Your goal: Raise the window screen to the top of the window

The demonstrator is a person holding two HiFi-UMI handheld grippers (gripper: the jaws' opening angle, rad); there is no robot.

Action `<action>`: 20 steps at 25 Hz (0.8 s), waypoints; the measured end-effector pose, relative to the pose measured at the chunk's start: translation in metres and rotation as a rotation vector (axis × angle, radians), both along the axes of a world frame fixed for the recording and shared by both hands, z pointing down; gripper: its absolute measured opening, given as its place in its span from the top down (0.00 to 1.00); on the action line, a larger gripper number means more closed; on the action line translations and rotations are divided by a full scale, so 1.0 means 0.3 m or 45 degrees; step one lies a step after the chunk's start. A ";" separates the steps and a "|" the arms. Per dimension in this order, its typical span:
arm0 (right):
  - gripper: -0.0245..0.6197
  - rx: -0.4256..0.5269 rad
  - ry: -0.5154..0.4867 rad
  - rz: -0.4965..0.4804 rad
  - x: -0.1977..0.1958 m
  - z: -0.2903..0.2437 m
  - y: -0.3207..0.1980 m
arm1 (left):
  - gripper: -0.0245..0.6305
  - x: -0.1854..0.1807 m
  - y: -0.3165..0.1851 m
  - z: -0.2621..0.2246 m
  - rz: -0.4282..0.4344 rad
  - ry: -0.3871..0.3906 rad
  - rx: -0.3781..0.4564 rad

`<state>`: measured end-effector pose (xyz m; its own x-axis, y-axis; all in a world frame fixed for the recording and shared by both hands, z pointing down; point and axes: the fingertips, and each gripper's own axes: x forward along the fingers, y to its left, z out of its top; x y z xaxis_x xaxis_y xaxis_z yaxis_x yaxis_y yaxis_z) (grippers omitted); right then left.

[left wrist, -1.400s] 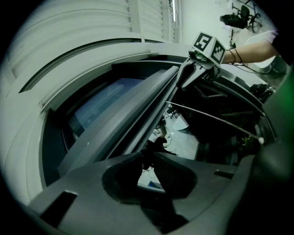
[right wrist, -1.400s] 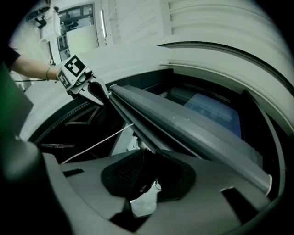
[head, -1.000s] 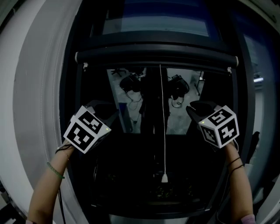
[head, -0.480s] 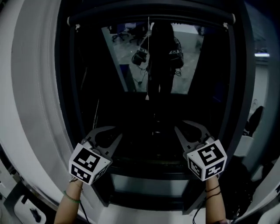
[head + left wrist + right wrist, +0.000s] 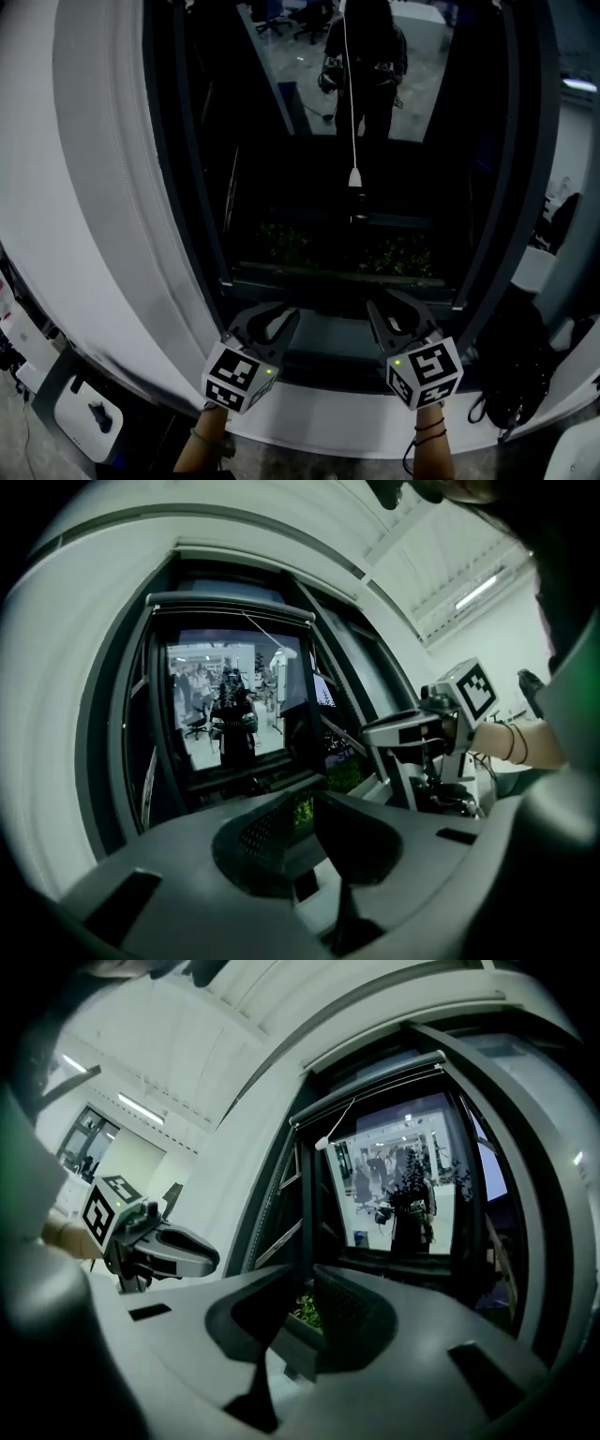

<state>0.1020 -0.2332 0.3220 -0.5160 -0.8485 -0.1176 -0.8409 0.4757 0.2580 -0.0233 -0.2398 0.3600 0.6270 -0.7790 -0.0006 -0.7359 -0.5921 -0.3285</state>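
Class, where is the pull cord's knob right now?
In the head view, the knob hangs near the middle of the window, just above the plants behind the glass.

Left of your left tongs (image 5: 266, 317) curves a white wall (image 5: 103, 187); ahead, a dark window (image 5: 281, 141); strip lights (image 5: 476, 592) overhead.

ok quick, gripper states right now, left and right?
Left grey plastic gripper: open, jaws slightly apart, holding nothing.
Right grey plastic gripper: open, jaws slightly apart, holding nothing.
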 end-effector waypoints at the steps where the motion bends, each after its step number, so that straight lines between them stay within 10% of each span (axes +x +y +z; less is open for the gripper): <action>1: 0.85 -0.022 -0.024 0.005 -0.015 0.029 0.032 | 0.86 -0.011 0.028 0.028 0.004 0.004 -0.019; 20: 0.86 -0.351 -0.308 0.170 -0.451 0.468 0.869 | 0.86 -0.396 0.814 0.399 0.169 0.159 -0.339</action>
